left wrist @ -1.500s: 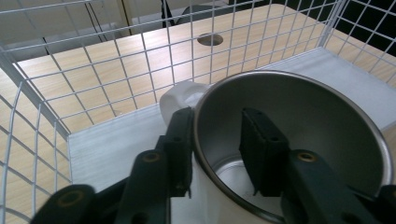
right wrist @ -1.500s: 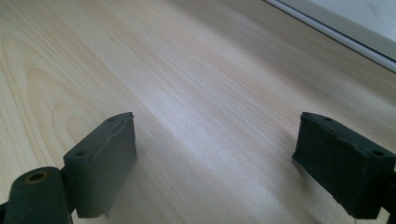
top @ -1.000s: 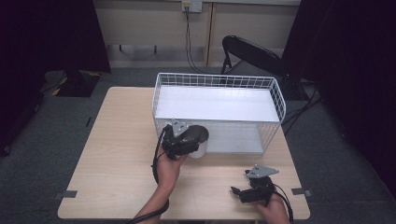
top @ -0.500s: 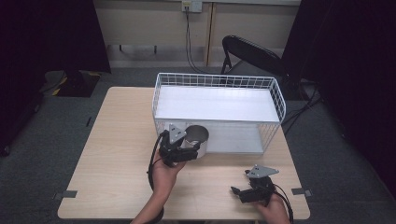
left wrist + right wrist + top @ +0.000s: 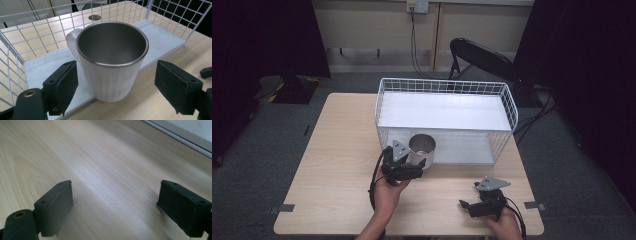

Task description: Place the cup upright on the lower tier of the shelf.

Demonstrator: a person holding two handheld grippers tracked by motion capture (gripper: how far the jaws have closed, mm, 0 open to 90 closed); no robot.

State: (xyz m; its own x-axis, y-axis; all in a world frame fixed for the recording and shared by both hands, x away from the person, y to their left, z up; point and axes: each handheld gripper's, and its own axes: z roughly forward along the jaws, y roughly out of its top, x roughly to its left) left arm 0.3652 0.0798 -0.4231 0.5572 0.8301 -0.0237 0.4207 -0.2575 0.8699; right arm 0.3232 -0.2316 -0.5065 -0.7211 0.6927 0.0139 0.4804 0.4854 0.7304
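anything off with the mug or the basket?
The mug stands upright and empty but straddles the front edge of the basket's white floor, half on it, half over the table, so it may sit unevenly. No spill or damage.

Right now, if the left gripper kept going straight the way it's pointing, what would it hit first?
The mug. It stands upright between the left gripper's open jaws, which have just been opening, so its white wall would likely meet the gripper body first.

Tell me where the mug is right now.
In the high view the mug stands upright at the near left corner of the wire basket, partly on its white floor, between the left tool's open jaws.
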